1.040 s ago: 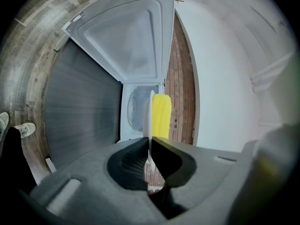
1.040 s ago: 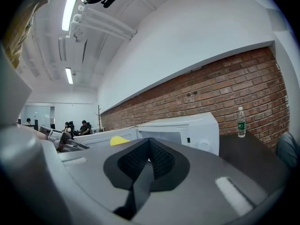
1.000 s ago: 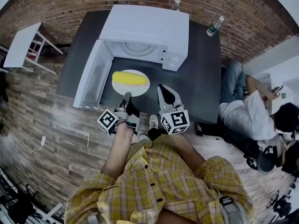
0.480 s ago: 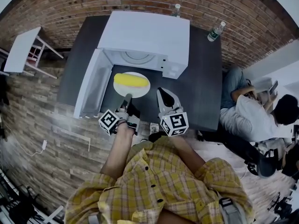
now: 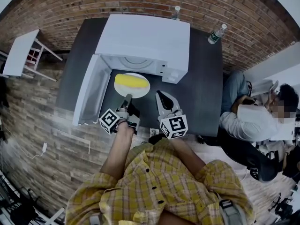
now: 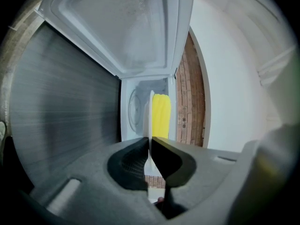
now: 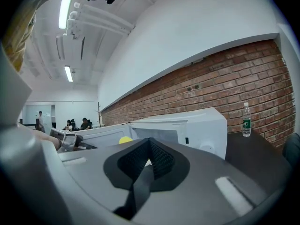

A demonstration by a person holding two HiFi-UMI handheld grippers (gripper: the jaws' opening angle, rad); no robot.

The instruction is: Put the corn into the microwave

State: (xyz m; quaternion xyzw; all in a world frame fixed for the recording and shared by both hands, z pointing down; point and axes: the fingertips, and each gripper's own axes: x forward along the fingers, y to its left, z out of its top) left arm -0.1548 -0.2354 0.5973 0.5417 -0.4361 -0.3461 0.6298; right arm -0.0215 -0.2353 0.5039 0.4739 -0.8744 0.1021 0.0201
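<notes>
Yellow corn (image 5: 131, 81), one cob, lies on one white plate (image 5: 138, 93). The plate is just before the open mouth of the one white microwave (image 5: 145, 36). Its door (image 5: 91, 90) stands swung out at the head view's left.

We count two grippers. The left gripper (image 5: 127, 97) has its jaws clamped on the plate's near rim. In the left gripper view the rim runs edge-on between them, with the corn beyond. We cannot tell whether the plate rests on the dark surface (image 5: 201, 78) or hangs just above it. The right gripper (image 5: 161, 95) sits just beside the plate, jaws together, nothing in them.

We count two bottles: one bottle (image 5: 176, 12) behind the microwave, a second bottle (image 5: 216, 33) near the far right corner. One seated person (image 5: 253, 125) is off to the right.
</notes>
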